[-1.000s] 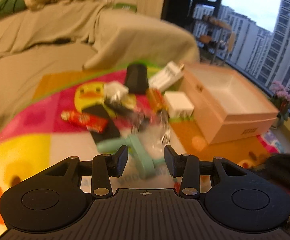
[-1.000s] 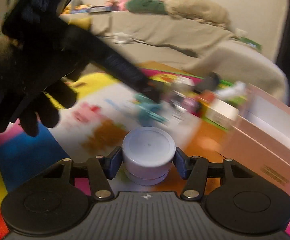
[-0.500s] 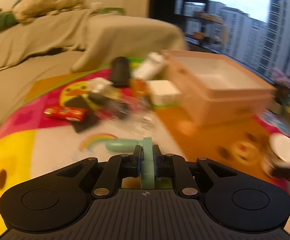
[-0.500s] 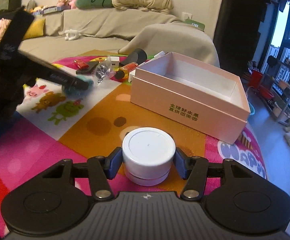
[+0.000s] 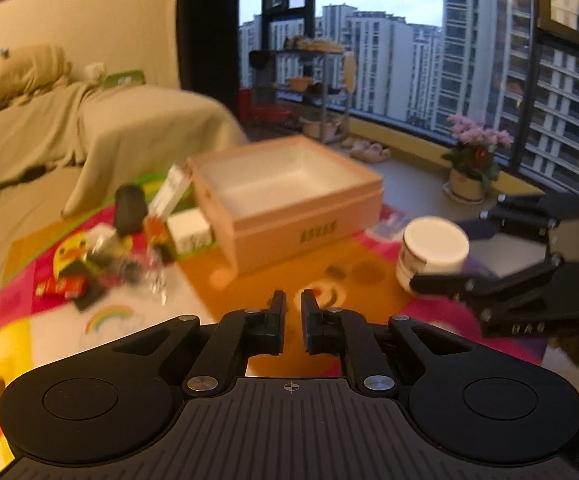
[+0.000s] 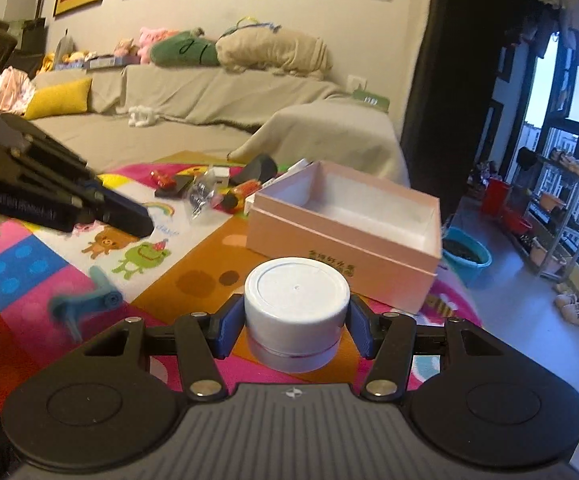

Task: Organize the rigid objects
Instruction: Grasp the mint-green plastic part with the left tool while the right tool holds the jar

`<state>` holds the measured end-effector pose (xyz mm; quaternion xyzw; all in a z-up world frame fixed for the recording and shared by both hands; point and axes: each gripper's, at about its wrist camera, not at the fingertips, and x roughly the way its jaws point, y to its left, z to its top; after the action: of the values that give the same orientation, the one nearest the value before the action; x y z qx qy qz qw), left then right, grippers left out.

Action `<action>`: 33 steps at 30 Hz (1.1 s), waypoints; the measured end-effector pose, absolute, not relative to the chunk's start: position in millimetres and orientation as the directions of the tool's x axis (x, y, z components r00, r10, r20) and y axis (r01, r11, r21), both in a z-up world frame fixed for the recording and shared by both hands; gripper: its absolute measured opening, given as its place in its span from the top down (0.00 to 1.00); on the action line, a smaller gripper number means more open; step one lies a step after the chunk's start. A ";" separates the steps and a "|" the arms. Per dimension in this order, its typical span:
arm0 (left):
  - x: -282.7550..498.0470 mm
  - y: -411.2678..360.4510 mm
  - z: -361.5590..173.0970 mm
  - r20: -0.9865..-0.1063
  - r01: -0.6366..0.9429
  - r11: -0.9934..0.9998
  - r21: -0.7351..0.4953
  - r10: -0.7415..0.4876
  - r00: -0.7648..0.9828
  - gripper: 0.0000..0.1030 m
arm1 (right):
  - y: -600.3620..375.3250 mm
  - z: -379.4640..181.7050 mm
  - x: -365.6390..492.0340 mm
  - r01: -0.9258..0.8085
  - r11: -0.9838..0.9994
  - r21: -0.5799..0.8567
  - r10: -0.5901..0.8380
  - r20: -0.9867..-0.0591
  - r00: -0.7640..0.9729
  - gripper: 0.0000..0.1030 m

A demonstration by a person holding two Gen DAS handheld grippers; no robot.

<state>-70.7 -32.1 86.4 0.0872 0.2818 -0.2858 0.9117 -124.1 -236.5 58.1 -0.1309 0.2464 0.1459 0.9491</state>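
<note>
My left gripper [image 5: 293, 300] is shut with nothing between its pads; in the right wrist view it [image 6: 141, 226] hovers over the play mat at the left. A blurred teal T-shaped tool [image 6: 83, 304] shows against the mat below it. My right gripper [image 6: 295, 330] is shut on a white round jar [image 6: 297, 292], held upright above the orange patch of the mat. In the left wrist view that jar [image 5: 433, 248] sits in the right gripper [image 5: 449, 248], to the right of the pink box. The open, empty pink box [image 6: 341, 240] [image 5: 289, 216] stands just beyond both grippers.
A pile of small items [image 5: 129, 248] [image 6: 209, 188] lies left of the box on the colourful mat [image 6: 17, 272]. A covered sofa [image 6: 209, 92] runs behind. On the floor to the right are a blue basin [image 6: 467, 254], a shelf rack [image 6: 549, 216] and potted flowers [image 5: 473, 160].
Half a second ago my left gripper was shut on the teal tool; now its jaws hold nothing and the tool shows against the mat. Both grippers swung right toward the box, the jar still held.
</note>
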 end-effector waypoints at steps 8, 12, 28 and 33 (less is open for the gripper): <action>-69.8 -11.7 85.6 -0.604 0.469 0.879 -0.088 -0.422 0.676 0.84 | -248.6 43.1 -124.4 -0.304 0.945 -0.120 0.203 -0.513 0.834 0.47; -87.8 -0.5 62.0 -0.695 0.386 0.914 -0.121 -0.356 0.624 0.82 | -243.5 25.7 -110.6 -0.265 0.958 -0.108 0.165 -0.549 0.819 0.46; -81.6 -40.7 15.6 -0.699 0.401 0.906 -0.138 -0.375 0.609 0.80 | -245.2 2.5 -105.8 -0.220 0.975 0.025 0.177 -0.683 0.708 0.00; -94.2 -62.4 14.8 -0.723 0.565 0.822 -0.062 -0.427 0.542 0.26 | -242.4 2.5 -103.8 -0.251 0.968 -0.011 0.171 -0.702 0.692 0.00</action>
<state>-94.2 -62.4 14.8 0.0897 0.3848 -0.2841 0.8736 -103.8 -242.4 2.5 -0.0533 0.3755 0.1152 0.9181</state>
